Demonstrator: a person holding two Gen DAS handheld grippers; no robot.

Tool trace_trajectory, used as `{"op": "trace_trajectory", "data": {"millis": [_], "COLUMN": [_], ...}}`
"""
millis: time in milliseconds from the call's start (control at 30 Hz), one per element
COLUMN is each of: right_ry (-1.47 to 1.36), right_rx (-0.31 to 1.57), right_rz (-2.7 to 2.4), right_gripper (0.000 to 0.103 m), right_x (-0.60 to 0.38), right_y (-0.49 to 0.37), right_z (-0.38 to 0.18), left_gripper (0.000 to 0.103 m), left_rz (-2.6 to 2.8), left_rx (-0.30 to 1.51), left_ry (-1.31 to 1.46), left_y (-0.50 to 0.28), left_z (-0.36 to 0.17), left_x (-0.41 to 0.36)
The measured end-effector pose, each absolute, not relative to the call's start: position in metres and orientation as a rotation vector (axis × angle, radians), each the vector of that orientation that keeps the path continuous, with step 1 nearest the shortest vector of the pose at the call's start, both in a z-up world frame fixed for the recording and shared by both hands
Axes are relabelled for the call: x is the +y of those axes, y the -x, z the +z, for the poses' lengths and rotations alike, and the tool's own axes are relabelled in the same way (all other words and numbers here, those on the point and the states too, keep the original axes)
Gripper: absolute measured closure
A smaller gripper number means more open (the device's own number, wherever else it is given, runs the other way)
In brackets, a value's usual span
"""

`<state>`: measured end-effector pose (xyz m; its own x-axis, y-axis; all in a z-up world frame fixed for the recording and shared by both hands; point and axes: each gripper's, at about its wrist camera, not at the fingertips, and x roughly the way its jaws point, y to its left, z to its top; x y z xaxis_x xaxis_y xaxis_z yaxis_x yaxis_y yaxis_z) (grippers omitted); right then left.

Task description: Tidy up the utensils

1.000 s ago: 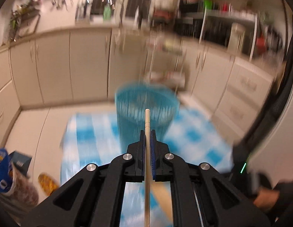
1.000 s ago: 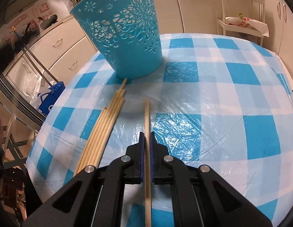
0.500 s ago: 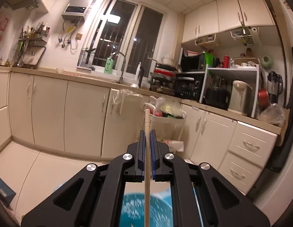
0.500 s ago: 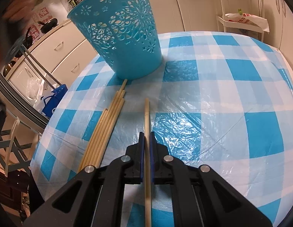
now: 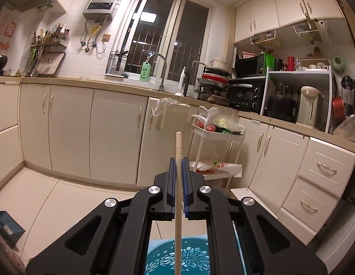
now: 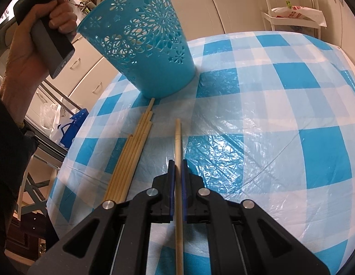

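My left gripper (image 5: pixel 179 160) pinches one chopstick (image 5: pixel 178 194) above the blue basket (image 5: pixel 191 257). My right gripper (image 6: pixel 176 163) clamps another chopstick (image 6: pixel 178 183), probably just clear of the checked tablecloth (image 6: pixel 269 114).

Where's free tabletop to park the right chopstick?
Free: the checked tablecloth right of the held chopstick, out to the table's far and right edges. Crowded: the loose chopsticks on its left, running up to the blue basket.
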<state>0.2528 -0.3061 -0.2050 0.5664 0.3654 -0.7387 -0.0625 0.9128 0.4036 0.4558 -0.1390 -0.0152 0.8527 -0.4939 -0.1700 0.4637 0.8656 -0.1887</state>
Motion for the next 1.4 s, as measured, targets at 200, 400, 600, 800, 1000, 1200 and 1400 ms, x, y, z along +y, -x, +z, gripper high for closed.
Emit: {"op": "trace_trajectory", "data": {"millis": [200,400,600,800,1000,1200,1400], "right_ry": [-0.353,-0.353,-0.354,-0.355,-0.289,-0.168,-0.073], "right_rx": [0.939,0.940,0.940,0.942,0.948,1.003,1.029], "right_rz": [0.257,0.258,0.257,0.254,0.240,0.230,0.223], "right_gripper": [0.097,0.097,0.098,0.098,0.098,0.095,0.068], "right_x": [-0.306,-0.306,-0.306,-0.306,-0.298,-0.285,-0.272], "right_y": [-0.253,-0.253,-0.253,-0.253,-0.254,-0.262,-0.268], "right_z": [-0.205,-0.205,-0.205,-0.206,-0.203,-0.197,-0.193], "left_gripper": [0.098,0.098,0.092,0.056,0.029,0.021,0.019], "left_rz": [-0.485,-0.485,-0.467,-0.403,-0.329,-0.274,-0.252], "left_rx": [0.230,0.284,0.379,0.400,0.376,0.434,0.555], "left_ry": [0.131,0.072,0.042,0.045,0.086,0.095,0.136], "left_y": [-0.452,-0.453,-0.454,-0.434,-0.388,-0.346,-0.322], "left_z": [-0.018,-0.023,-0.034,-0.038,-0.039,-0.070,-0.119], "left_x": [-0.137,-0.143,-0.143,-0.123,-0.079,-0.040,-0.011]}}
